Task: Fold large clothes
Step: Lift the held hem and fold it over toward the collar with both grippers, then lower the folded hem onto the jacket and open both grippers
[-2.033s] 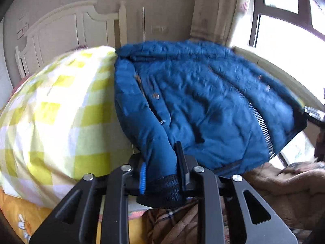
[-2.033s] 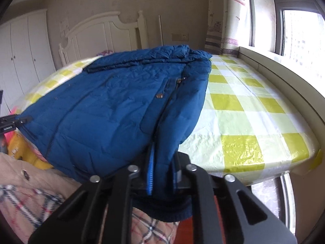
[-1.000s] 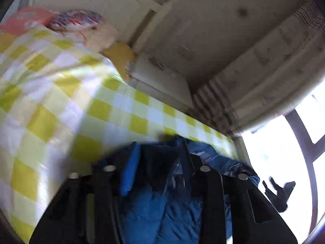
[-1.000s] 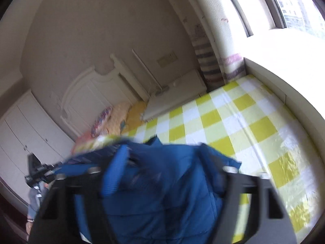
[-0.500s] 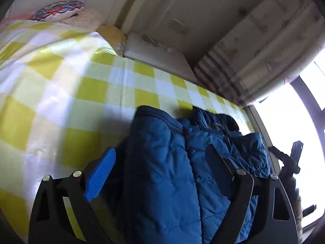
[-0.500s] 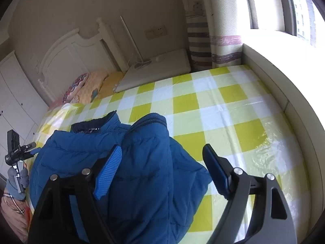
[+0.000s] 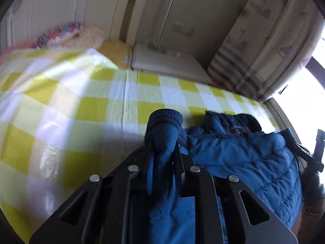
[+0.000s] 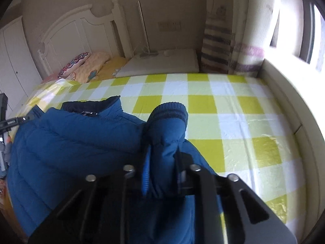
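Observation:
A blue quilted jacket (image 8: 71, 142) lies folded on the yellow-and-white checked bed sheet (image 8: 223, 105). My right gripper (image 8: 162, 162) is closing its jaws on the jacket's right sleeve, pads pressing the fabric just behind the ribbed cuff (image 8: 170, 113), which sticks up past the fingertips. In the left wrist view my left gripper (image 7: 163, 162) is likewise closing on the other sleeve, whose dark cuff (image 7: 165, 120) stands above the pads. The jacket body (image 7: 243, 158) and collar spread to the right of it over the sheet (image 7: 91, 109).
Pillows (image 8: 85, 65) lie at the white headboard (image 8: 81, 30). A white slab (image 8: 162, 61) with a cable sits at the bed's head. A striped curtain (image 8: 223, 30) and window ledge (image 8: 284, 77) border the right side. Checked sheet stretches beyond the jacket.
Both grippers stood wide open over the folded jacket half a second ago; now each has dropped lower and shut on a sleeve just behind its cuff.

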The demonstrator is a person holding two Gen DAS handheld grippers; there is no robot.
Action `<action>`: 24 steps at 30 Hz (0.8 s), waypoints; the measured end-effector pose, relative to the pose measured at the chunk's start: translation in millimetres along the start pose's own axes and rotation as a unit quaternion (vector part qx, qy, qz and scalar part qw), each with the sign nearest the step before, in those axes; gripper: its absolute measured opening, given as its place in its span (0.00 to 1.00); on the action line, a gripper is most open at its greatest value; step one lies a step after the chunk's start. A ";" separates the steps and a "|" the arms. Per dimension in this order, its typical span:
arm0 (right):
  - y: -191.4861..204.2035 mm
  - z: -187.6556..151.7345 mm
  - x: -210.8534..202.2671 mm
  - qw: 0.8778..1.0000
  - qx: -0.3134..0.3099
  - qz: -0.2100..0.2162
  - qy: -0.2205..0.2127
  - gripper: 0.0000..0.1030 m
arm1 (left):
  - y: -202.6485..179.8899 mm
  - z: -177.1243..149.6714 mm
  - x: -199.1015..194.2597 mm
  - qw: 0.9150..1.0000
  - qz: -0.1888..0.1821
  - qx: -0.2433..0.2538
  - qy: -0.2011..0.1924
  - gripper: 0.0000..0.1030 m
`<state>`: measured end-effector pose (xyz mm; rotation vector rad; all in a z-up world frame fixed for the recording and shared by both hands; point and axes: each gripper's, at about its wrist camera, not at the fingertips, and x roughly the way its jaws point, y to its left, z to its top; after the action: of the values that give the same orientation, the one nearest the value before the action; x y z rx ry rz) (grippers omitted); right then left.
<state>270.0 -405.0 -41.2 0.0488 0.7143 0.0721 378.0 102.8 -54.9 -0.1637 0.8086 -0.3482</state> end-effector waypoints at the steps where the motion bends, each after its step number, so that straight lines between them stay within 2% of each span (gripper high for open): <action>1: 3.5 -1.4 -21.1 1.000 -0.004 0.000 -0.022 0.07 | 0.0 -2.8 -13.5 1.000 0.003 0.003 -0.016 0.15; 2: 0.2 0.8 -36.9 0.999 0.005 0.005 -0.035 0.07 | 5.0 -3.7 -28.6 1.000 0.002 -0.001 -0.028 0.15; 5: -12.5 23.7 -64.9 0.998 0.031 0.027 -0.054 0.07 | 19.2 14.9 -46.5 0.998 -0.041 -0.042 -0.016 0.15; 6: -13.0 33.6 -69.5 0.997 0.034 0.027 -0.059 0.07 | 17.7 22.1 -49.3 0.998 -0.044 -0.048 -0.014 0.15; 9: -6.4 68.3 -66.2 0.997 0.033 0.000 -0.063 0.07 | 4.5 51.2 -51.2 0.998 -0.020 -0.052 -0.011 0.15; 12: -11.3 82.9 -30.9 0.998 0.052 -0.024 -0.038 0.07 | 9.7 73.6 -29.2 0.997 -0.005 -0.078 -0.003 0.15; 15: -20.0 62.3 48.7 0.994 0.070 -0.060 0.058 0.08 | 16.4 63.8 28.4 0.995 0.036 -0.086 0.046 0.15; 16: -23.2 42.4 81.1 0.990 0.075 -0.071 0.096 0.14 | 18.9 55.2 44.6 0.993 0.055 -0.083 0.057 0.18; 17: -25.7 27.1 97.9 0.988 0.089 -0.063 0.105 0.18 | 22.3 37.6 70.4 0.992 0.072 -0.078 0.073 0.23; 18: -27.3 23.0 97.4 0.989 0.101 -0.061 0.088 0.20 | 27.3 27.4 81.3 0.991 0.065 -0.091 0.078 0.27; 20: -22.9 24.4 95.1 0.990 0.087 -0.074 0.083 0.19 | 35.7 25.6 74.1 0.990 0.061 -0.114 0.052 0.27; 24: -22.9 23.2 95.2 0.990 0.086 -0.073 0.080 0.20 | 40.3 23.5 66.1 0.991 0.056 -0.120 0.039 0.27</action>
<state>358.1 -420.5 -87.4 0.1573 0.8809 -0.1285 447.0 116.4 -94.7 -0.3293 0.9317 -0.1522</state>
